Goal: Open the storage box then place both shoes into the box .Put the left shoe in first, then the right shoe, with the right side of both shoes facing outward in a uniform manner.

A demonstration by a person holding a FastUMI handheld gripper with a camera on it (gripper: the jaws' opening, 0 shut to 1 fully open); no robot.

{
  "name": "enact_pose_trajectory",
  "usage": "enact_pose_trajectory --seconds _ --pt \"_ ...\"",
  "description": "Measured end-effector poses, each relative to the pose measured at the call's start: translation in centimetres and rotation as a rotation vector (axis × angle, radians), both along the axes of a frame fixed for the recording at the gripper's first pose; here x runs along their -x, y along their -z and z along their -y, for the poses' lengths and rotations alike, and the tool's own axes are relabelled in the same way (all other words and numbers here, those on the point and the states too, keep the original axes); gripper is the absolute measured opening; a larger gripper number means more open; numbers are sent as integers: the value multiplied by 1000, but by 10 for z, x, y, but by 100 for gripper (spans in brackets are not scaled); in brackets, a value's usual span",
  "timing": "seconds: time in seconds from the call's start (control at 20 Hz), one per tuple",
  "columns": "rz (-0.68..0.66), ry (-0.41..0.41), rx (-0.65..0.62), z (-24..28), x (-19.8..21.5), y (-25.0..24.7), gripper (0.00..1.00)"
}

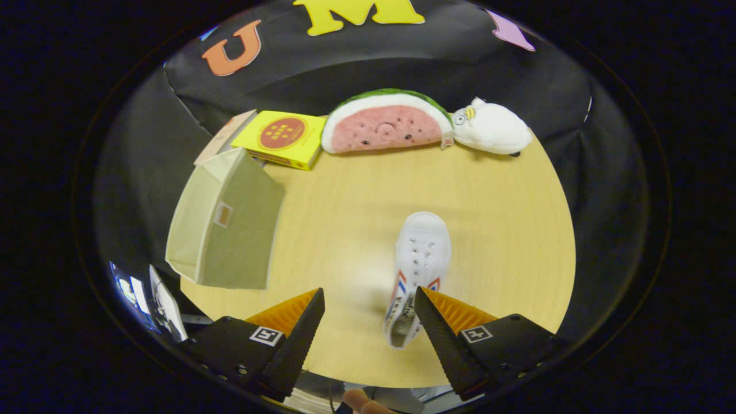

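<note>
Jaws: the jaws [368, 322] are being held wide apart at the bottom centre of the frame, gripping nothing; bare counter is showing through most of the gap.
Right finger: its inner edge is lying against or just over the heel end of the white shoe [418, 270]; actual contact cannot be told.
Shoe: one white shoe is standing upright on the counter [345, 230], toe pointing away from the jaws, heel nearest them, right of the gap's middle. Whether it is the left or the right shoe cannot be told.
Storage box: the beige fabric storage box [221, 224] is lying at the left of the frame, well apart from the shoe; its opening seems to be facing lower left, though its inside is not being shown.
Step in hand: the shoe is judged as being approached for a grasp.
Doing it well: the jaws should be shifted rightward until the heel collar is centred between the fingers, then closed across the sides so the soft upper is not crushed or tipped.
Beyond: a yellow box [282, 138], a watermelon plush [385, 123] and a white plush [491, 129] are lying along the counter's far edge, clear of the path.
</note>
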State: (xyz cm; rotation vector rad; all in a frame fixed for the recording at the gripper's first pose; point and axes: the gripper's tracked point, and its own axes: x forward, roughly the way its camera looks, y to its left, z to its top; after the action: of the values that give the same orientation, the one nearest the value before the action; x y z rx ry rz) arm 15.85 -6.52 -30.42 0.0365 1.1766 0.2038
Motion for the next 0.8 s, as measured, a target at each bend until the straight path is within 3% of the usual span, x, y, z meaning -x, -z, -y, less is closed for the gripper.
enact_pose_trajectory --seconds 0.25,0.7,0.75,0.8 --pt "-51 3 112 49 -4 45 96" --pt "-159 -34 225 69 -15 104 95" --pt "-167 -31 195 64 -15 107 94" --pt "-179 -29 163 60 -13 108 85"
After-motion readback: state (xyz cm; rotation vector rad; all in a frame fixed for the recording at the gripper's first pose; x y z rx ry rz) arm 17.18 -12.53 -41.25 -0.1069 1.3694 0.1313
